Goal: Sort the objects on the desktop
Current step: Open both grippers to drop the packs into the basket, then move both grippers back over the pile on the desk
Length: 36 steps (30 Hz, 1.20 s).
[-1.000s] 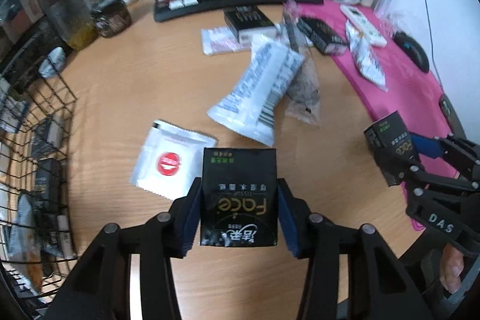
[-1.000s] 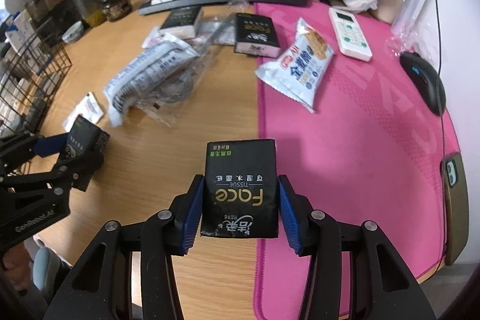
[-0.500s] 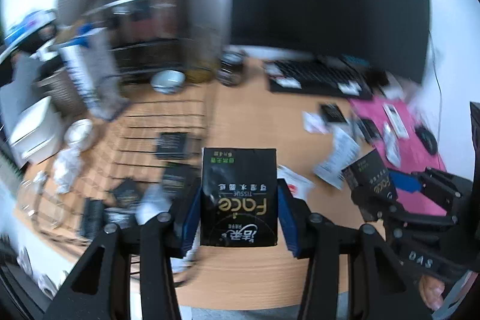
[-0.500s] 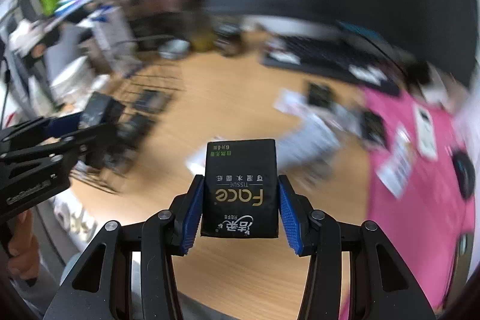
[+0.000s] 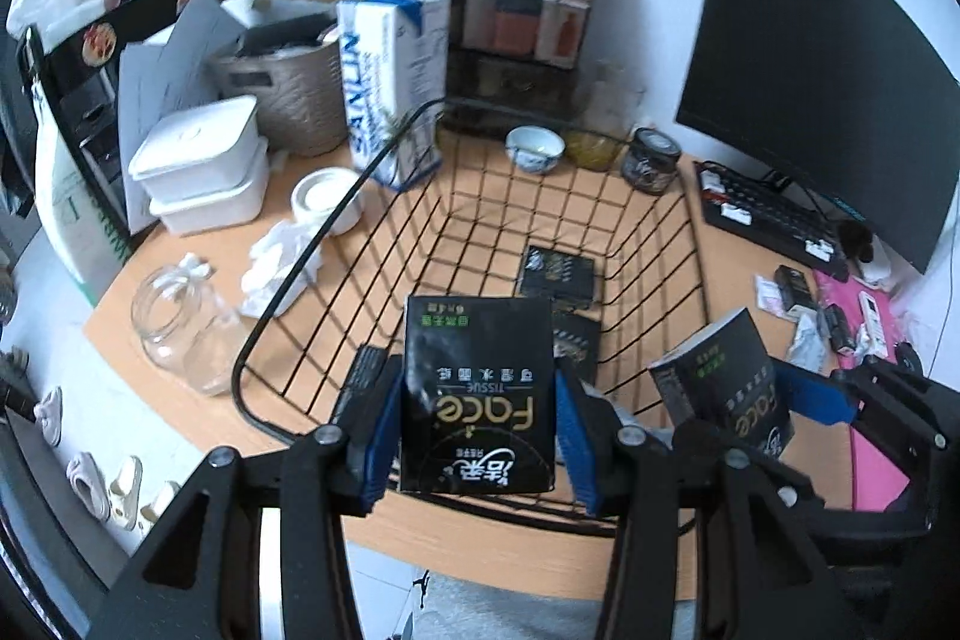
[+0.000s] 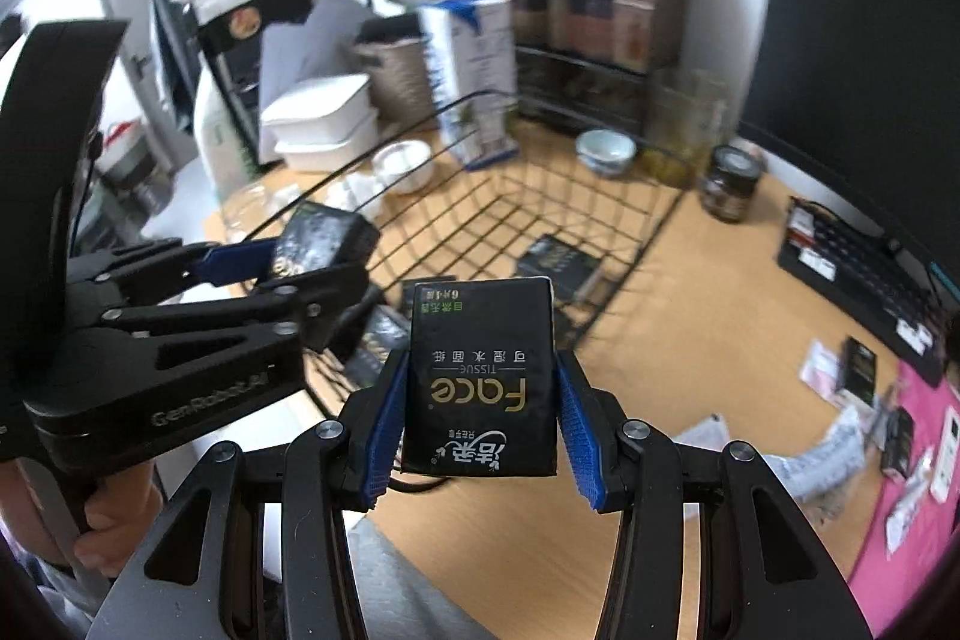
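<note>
Over wire basket (image 5: 690, 244): left gripper (image 5: 477, 418), right gripper (image 6: 480, 412), jaws each clamping black tissue pack (image 5: 477, 388).

Readable text: both black tissue packs (image 5: 478, 394) (image 6: 480, 379) read "Face" in gold with "TISSUE" above it, seen upside down; the small Chinese characters on them aren't legible to me. Left hand-held gripper (image 6: 327, 274) body carries "GenRobot.AI" in grey lettering. Blue-and-white carton (image 5: 393, 82) has vertical blue lettering, too blurred to read.
</note>
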Motion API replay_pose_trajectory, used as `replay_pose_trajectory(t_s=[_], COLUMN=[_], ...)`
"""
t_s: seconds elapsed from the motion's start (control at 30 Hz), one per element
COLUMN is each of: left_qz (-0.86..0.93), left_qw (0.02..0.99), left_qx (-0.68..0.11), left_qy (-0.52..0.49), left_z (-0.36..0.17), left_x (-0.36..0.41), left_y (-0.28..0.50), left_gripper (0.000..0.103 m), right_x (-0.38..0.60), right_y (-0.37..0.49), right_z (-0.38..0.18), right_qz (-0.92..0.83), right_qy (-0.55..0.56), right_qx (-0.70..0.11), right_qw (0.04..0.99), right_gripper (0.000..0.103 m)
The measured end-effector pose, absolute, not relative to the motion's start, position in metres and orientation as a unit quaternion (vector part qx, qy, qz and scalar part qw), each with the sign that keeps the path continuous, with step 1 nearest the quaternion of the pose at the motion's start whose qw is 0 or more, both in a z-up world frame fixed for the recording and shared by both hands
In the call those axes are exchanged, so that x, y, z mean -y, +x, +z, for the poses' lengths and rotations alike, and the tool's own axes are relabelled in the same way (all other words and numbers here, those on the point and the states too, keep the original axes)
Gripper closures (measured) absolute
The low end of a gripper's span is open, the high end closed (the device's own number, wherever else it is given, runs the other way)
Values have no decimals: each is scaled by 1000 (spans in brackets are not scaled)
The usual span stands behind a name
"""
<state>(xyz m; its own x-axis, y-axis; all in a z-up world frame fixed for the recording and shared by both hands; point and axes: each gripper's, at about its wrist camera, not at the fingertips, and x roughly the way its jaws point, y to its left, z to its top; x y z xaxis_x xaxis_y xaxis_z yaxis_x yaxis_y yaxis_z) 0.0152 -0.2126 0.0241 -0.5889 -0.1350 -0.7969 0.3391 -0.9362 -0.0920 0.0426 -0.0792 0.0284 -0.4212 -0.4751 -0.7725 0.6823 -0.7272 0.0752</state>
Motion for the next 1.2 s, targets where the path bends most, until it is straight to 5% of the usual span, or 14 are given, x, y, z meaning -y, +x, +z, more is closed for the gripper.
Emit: replay_pose_trajectory(t_s=[0.37,0.5,1.2], left_qz=[-874,-873,-894], left_qw=[139,146,59], left_qx=[-117,-102,-52], left_qy=[451,454,442], left_z=[11,11,27], left_x=[217,212,127], left_y=[11,9,-17], left_gripper=[50,30,30], right_x=[86,82,-46], right_y=[42,40,6], right_z=[13,12,18], right_qz=[-830,-830,-866], right_qy=[415,415,437], right_qx=[-150,-144,-67], right_qw=[341,342,234], right_gripper=[55,52,51])
